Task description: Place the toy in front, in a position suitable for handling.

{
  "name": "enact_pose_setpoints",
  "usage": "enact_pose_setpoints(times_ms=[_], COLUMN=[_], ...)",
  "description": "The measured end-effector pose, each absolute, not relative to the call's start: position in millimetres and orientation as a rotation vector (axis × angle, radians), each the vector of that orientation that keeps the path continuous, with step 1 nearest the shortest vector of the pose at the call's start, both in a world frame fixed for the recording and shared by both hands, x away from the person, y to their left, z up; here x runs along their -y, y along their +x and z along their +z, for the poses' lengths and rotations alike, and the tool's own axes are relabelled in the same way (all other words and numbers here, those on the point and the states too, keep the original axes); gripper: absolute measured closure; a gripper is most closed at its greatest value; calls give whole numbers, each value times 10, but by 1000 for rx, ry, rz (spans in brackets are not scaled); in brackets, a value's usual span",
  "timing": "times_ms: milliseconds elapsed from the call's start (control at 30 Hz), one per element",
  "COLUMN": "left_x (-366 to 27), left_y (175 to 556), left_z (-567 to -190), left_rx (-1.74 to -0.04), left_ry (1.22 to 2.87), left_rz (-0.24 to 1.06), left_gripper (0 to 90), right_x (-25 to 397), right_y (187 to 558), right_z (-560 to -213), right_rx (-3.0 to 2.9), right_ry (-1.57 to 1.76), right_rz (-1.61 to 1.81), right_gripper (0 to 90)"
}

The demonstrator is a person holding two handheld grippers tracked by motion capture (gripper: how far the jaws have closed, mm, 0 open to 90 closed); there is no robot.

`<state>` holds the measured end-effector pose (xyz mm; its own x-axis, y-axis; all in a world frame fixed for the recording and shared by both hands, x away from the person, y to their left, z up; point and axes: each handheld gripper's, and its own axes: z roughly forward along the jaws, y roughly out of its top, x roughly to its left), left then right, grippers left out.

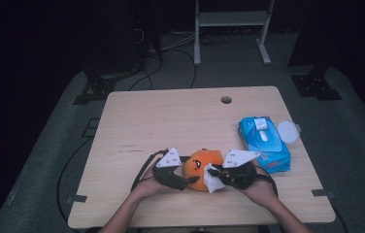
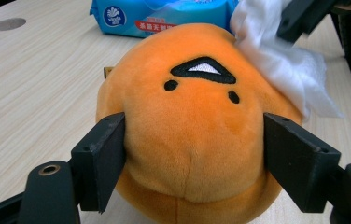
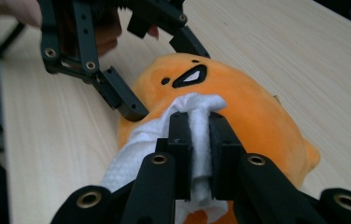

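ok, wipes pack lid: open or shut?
Open. In the high view the round white lid is flipped out past the right edge of the blue wipes pack, leaving the white dispenser opening on top uncovered.

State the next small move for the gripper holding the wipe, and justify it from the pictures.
Probably drag the white wipe across the orange plush toy. The right gripper pinches the wipe against the toy's side, and the left gripper clamps the toy steady on the table.
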<state>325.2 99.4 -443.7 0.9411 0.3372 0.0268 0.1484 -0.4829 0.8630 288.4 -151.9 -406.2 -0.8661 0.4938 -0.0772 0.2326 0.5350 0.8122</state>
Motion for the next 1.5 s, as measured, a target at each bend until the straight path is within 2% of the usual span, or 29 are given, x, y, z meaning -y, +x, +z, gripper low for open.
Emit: enact_pose_setpoints(times_ms=[100,367,600,700,1033,1200,1367,1500], left_x=[-1022,-1031,-979,-1002,-1044,-1004,-961,-967], left_y=[3266,3271,3241,3238,3266,3256,3277,3282], left_z=[-4441,-4445,-4430,-4435,-4455,-4440,-4421,-4406], left_rx=[-355,-344,-307,-301,-334,-321,-349,-375], left_ry=[2074,2073,2079,2084,2067,2071,2066,2059], left_rz=[223,225,251,250,224,238,243,246], left_gripper=[259,260,260,262,261,261,255,246], right_x=[1525,1958,1626,1553,2014,1913,1691,1584], right_y=[2893,3047,2899,2853,3110,3076,2903,2831], right_z=[-4069,-4200,-4063,-4083,-4263,-4169,-4107,-4115], right_rx=[-2466,-2404,-2459,-2465,-2420,-2409,-2454,-2468], right_ry=[583,770,619,562,818,799,643,557], right_rz=[1217,1101,1286,1233,1125,1203,1278,1215], right_gripper=[815,825,826,825,825,825,824,823])
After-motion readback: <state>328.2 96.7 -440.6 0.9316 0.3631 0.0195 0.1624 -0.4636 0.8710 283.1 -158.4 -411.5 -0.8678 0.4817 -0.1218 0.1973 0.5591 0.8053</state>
